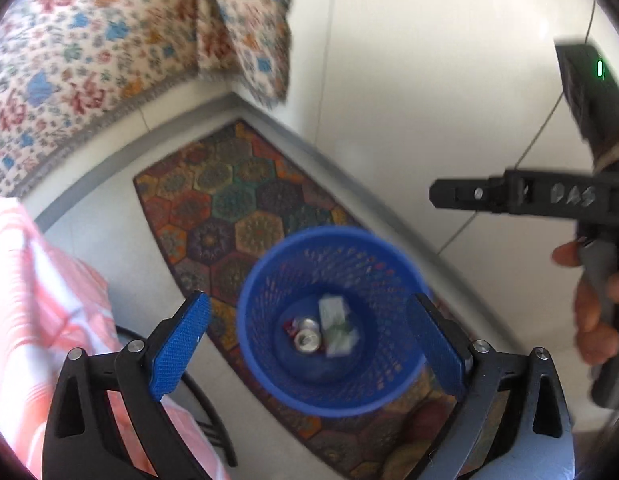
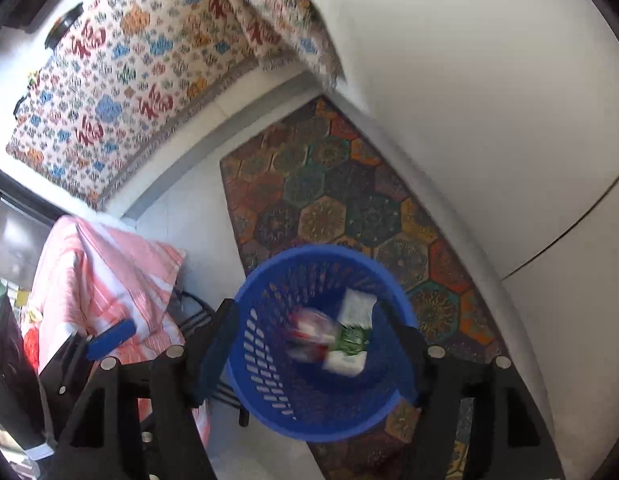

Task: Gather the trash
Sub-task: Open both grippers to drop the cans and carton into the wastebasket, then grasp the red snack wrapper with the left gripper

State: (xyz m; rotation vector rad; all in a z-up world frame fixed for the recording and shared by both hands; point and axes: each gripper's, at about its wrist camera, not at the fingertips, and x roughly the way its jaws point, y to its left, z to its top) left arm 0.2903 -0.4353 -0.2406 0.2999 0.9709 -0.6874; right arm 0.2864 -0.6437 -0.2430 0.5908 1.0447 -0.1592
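the left claw (image 1: 309, 350) hangs spread wide and empty above the blue mesh basket (image 1: 265, 364), its blue pads on either side of the rim in the left wrist view. down at the basket's bottom lie a soda can (image 1: 308, 338) seen end-on and a crumpled white-and-green wrapper (image 1: 336, 326) touching it; both are blurred, and something red beside the can is too smeared to name. the basket stands on a hexagon-patterned rug (image 1: 229, 184) on the pale floor (image 1: 409, 80), and the basket covers part of that rug.

the right claw (image 2: 309, 356) also stands parted with nothing between its fingers; the fingers show only as dark shapes against the basket (image 2: 265, 380), and their tips are hard to separate from its rim. the trash inside looks more smeared here: a red-and-white blur (image 2: 311, 334) and the white-and-green wrapper (image 2: 351, 340).

in the left wrist view the other gripper's black body enters from the right edge, cut off, with the person's right hand (image 1: 593, 300) partly visible around its handle. a floral cloth (image 1: 69, 64) fills the upper left, and a pink-and-white striped cloth (image 1: 37, 300) drapes over something hidden at the left edge.
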